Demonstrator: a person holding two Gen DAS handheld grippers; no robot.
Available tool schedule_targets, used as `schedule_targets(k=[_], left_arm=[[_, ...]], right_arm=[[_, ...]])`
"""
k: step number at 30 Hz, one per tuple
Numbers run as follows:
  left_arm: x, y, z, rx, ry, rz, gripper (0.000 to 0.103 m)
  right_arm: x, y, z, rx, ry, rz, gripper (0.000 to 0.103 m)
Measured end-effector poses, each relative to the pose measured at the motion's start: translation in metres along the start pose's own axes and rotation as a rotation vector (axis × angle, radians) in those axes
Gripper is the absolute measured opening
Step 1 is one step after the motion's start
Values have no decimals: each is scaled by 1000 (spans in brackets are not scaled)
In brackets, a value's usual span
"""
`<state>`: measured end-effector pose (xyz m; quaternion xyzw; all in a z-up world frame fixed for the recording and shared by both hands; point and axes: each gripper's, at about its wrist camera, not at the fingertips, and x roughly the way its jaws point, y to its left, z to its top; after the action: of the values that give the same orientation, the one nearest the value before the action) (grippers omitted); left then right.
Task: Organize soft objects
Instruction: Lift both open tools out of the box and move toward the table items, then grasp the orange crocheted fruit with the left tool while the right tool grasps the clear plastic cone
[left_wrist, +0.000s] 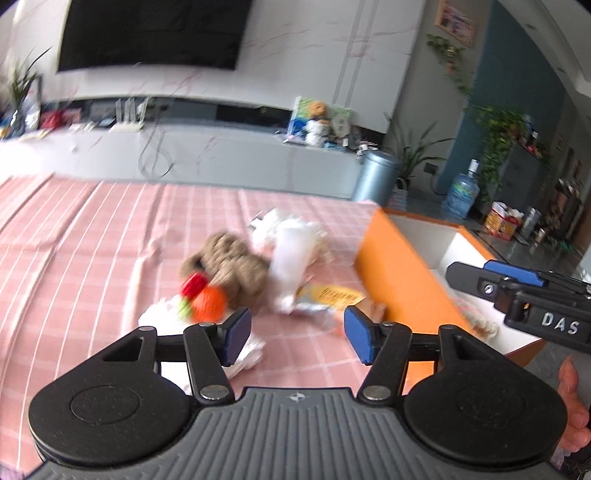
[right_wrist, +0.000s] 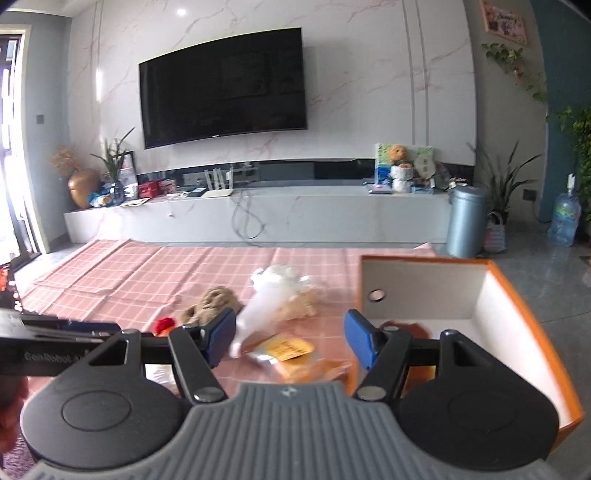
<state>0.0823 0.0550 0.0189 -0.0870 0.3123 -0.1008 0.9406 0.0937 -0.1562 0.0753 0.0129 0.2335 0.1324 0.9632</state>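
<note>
Left gripper (left_wrist: 297, 338) and right gripper (right_wrist: 290, 338) both gape wide, empty. Risk: brown plush toy (left_wrist: 231, 264) touches white plush toy (left_wrist: 291, 254); a pinch may snag both.

surface: pink checked cloth (right_wrist: 147, 273) | on it: brown plush (right_wrist: 212, 304), white plush (right_wrist: 269, 291), yellow pkt (right_wrist: 290, 349), orange box (right_wrist: 532, 332)

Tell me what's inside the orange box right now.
The orange box shows white inner walls and a dark brownish shape on its floor; the right hand-held gripper hides the near floor.
</note>
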Motion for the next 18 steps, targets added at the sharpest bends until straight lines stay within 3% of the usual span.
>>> schedule_targets(k=[8,15,18], left_arm=[[-2,35,-30,-66,31,36,64],[7,58,-36,-146,41,72,64],[15,60,-32,-136,44,84,64]], right_arm=[[23,31,-24,-37,59,44,65],[46,47,-42,-80,135,87,64],[59,53,-45,-109,168,102,57]])
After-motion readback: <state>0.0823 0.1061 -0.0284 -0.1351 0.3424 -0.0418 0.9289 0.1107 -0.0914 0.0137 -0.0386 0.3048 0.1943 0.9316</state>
